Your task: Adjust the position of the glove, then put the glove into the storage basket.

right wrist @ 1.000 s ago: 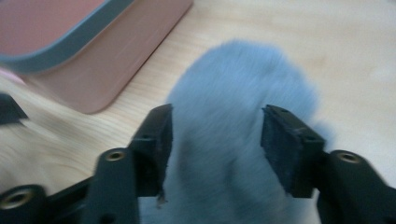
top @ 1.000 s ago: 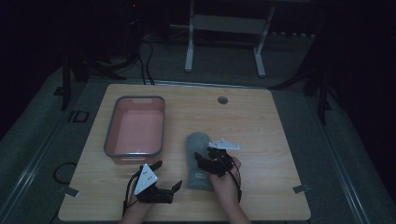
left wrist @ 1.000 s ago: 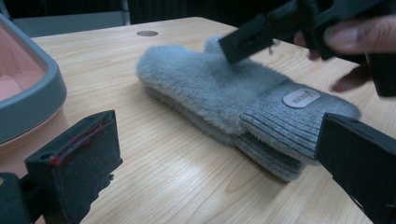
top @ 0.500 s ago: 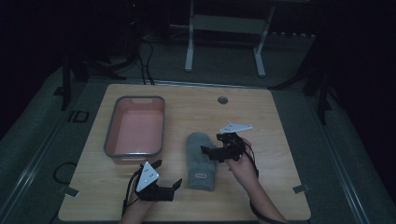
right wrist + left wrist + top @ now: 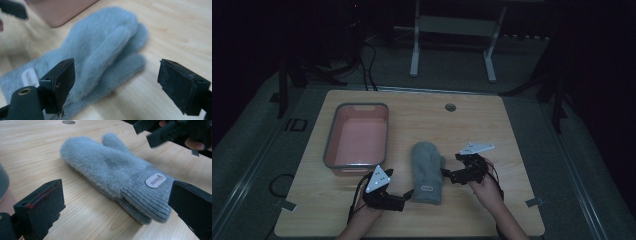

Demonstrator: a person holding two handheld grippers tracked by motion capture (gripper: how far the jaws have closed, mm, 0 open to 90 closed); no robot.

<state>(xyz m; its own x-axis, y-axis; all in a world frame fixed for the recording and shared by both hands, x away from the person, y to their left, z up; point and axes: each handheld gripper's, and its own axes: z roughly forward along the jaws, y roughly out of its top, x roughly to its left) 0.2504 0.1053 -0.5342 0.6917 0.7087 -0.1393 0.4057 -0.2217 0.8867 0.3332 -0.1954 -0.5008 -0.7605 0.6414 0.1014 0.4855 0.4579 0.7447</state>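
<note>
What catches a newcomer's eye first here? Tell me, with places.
A fluffy grey mitten lies flat mid-table, cuff toward the person. The left gripper sits open at its cuff and the right gripper open beside its thumb, neither gripping. A pink tray stands at the left.

In the right gripper view the grey mitten [image 5: 100,50] is smeared by blur, its cuff cut off at the left edge and its white label [image 5: 29,76] unreadable. A pink tray [image 5: 60,10] runs out of the top edge. In the left gripper view, the right gripper [image 5: 160,131] is cropped at the top right corner.
</note>
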